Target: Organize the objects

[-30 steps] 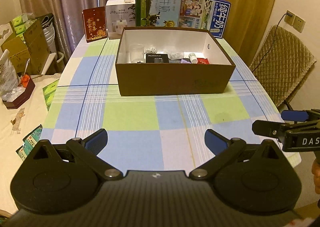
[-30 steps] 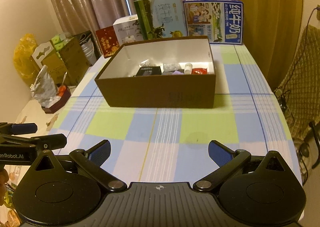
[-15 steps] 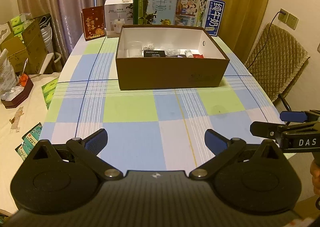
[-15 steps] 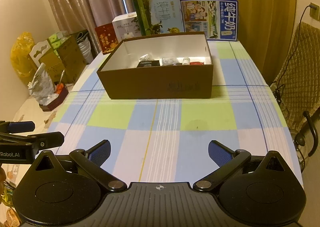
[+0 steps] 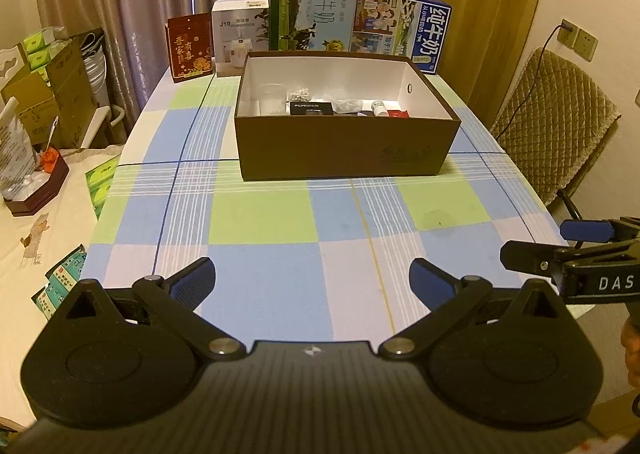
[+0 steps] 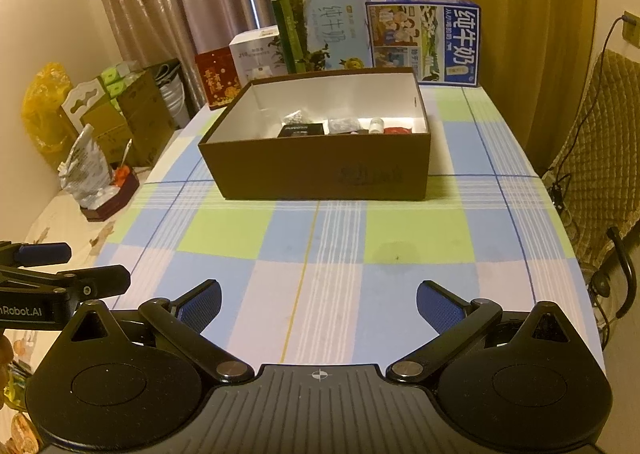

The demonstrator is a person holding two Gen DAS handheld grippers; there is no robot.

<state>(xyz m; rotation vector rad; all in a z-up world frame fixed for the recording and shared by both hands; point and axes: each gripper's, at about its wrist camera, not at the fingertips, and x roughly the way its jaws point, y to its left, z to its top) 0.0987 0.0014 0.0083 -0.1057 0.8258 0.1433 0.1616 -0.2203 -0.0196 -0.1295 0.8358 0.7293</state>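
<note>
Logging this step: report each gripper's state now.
Left gripper: open, holding nothing.
Right gripper: open, holding nothing.

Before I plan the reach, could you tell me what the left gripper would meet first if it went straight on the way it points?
Bare checked tablecloth lies ahead of the open left gripper; the first thing in line looks to be the near wall of the brown cardboard box, though depth is uncertain.

A matt brown cardboard box with a smooth white paper lining sits on the tabletop's checked woven cloth; each gripper shows matt black plastic, ribbed blue pads and shiny metal pivots.
</note>
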